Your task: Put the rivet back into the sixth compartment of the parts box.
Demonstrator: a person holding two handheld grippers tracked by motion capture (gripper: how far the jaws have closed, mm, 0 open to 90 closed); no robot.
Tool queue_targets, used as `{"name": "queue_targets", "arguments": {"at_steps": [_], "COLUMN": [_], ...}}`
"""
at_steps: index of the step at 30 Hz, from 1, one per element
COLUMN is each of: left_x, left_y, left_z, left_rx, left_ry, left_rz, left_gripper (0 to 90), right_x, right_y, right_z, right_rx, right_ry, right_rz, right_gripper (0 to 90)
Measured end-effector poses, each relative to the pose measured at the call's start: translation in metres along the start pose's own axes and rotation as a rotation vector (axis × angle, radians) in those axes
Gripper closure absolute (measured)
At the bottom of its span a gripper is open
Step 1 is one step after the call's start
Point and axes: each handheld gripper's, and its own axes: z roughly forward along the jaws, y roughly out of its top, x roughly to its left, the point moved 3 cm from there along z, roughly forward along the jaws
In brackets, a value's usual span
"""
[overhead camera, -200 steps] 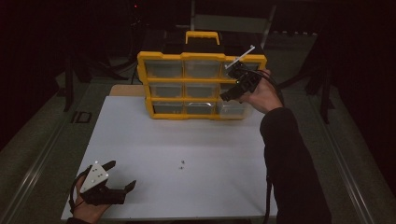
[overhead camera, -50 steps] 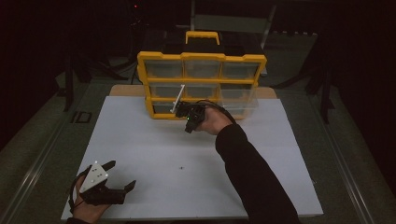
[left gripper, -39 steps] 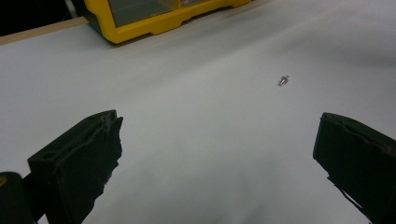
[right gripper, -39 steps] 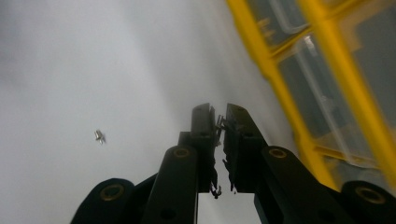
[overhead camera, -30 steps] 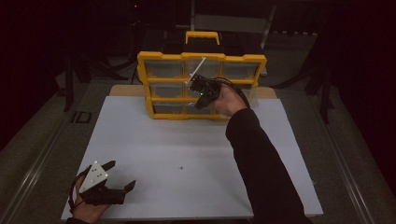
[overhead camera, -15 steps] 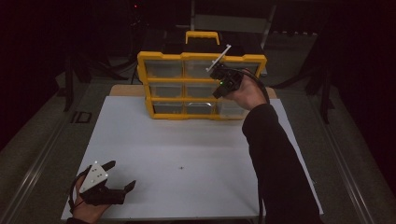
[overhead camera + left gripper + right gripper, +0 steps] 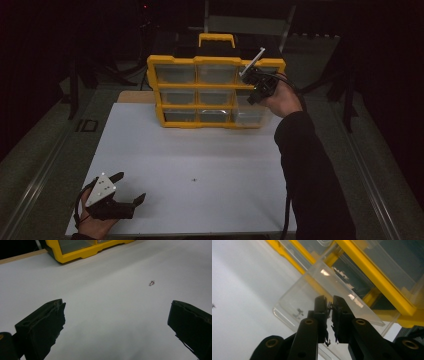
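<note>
right gripper [image 7: 331, 305] pinches a tiny screw [image 7: 329, 305] at frame centre over an open clear drawer [image 7: 312, 302]; left gripper [image 7: 127, 190], lower left, gapes wide and empty.

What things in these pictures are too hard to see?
- Right hand-held gripper: a tiny dark speck between its closed tips, too small to name.
- Small screw on the white table: too small for detail.
- Pulled-out clear drawer: specks inside, unidentifiable.
- Yellow organizer: other drawers too dim.
</note>
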Motion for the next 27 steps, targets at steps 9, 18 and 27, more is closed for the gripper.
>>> {"name": "queue_targets", "arguments": {"at_steps": [9, 18, 27], "left_x": [0.000, 0.000, 0.000], "left_y": [0.000, 0.000, 0.000], "left_z": [0.000, 0.000, 0.000], "left_rx": [0.001, 0.000, 0.000], "left_ry": [-0.001, 0.000, 0.000], "left_rz": [0.003, 0.002, 0.002], "left_gripper": [1.7, 1.7, 1.7], "right_x": [0.009, 0.031, 0.065], "right_y": [0.005, 0.016, 0.030], "right_z": [0.001, 0.005, 0.009], "right_rx": [-0.093, -0.123, -0.133], "right_ry": [-0.041, 0.004, 0.056], "right_rz": [-0.008, -0.069, -0.170], "right_gripper": [17.9, 16.6, 16.7]}}
